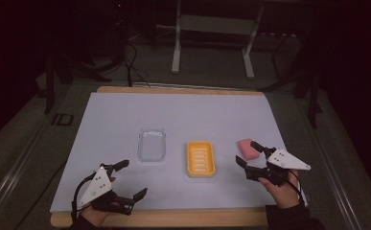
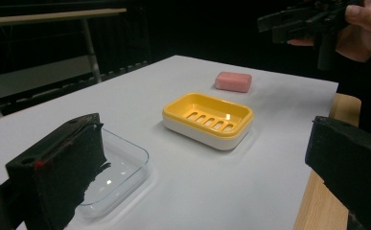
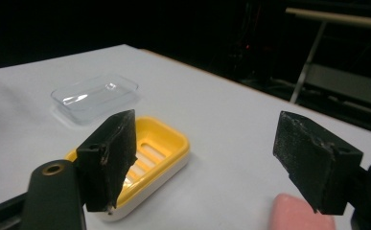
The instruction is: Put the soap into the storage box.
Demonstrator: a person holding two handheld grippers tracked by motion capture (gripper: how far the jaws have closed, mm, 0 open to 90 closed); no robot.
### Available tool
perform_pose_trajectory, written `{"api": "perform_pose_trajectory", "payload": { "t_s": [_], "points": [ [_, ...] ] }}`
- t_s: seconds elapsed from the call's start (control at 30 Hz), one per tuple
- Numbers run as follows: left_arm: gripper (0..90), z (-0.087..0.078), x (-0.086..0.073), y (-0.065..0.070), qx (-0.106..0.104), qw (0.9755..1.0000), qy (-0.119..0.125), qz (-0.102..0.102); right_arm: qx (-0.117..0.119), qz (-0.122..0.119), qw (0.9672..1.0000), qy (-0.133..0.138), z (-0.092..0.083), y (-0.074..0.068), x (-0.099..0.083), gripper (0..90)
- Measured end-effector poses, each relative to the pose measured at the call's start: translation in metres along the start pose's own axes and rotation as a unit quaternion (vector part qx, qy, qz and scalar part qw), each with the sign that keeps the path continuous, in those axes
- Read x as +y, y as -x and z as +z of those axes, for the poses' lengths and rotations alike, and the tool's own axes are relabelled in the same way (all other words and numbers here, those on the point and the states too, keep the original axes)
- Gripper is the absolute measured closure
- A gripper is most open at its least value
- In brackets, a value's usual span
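Observation:
A yellow soap dish [image 1: 200, 158] [image 2: 208, 119] [image 3: 144, 158] with a slotted tray sits at the middle of the white sheet. Left of it lies a clear plastic lid [image 1: 152, 144] [image 2: 113, 173] [image 3: 94, 96]. A pink soap bar [image 1: 247, 148] [image 2: 233, 81] [image 3: 302, 215] rests right of the dish. My right gripper [image 1: 246, 153] [image 3: 207, 163] is open, held just above the table, its far jaw beside the soap without touching it. At the front left my left gripper [image 1: 131, 180] [image 2: 207, 167] is open and holds nothing.
The white sheet [image 1: 125, 115] covers a wooden tabletop whose edge [image 1: 173, 218] shows at the front. Beyond the table stand a white metal frame [image 1: 212, 43] and cables [image 1: 133, 64] on a dark floor.

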State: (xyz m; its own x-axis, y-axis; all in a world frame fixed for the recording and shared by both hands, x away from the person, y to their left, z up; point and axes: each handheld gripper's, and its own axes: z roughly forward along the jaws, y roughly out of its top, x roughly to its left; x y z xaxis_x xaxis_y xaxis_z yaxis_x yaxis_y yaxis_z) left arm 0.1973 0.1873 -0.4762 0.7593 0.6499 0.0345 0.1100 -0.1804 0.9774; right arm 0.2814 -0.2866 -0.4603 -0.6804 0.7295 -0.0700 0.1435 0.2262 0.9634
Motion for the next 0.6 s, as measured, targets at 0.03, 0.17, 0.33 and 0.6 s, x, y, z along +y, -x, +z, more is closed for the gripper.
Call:
{"api": "perform_pose_trajectory", "payload": {
  "t_s": [0.03,0.17,0.33,0.6],
  "points": [
    [0.6,0.0,0.0,0.0,0.0,1.0,0.0,0.0,-0.003,-0.005,1.0,-0.006,0.0,-0.002,0.0,22.0],
    [0.6,0.0,0.0,0.0,-0.001,1.0,-0.001,0.001,0.008,-0.002,0.9999,-0.012,0.001,-0.005,0.0,18.8],
    [0.6,0.0,0.0,0.0,-0.001,1.0,0.0,0.001,0.0,-0.016,0.9996,-0.023,0.004,-0.007,0.0,18.4],
    [0.6,0.002,-0.002,0.001,0.004,0.9997,-0.014,0.02,-0.005,0.0,0.9975,-0.071,0.008,0.004,0.003,18.4]
  ]
}}
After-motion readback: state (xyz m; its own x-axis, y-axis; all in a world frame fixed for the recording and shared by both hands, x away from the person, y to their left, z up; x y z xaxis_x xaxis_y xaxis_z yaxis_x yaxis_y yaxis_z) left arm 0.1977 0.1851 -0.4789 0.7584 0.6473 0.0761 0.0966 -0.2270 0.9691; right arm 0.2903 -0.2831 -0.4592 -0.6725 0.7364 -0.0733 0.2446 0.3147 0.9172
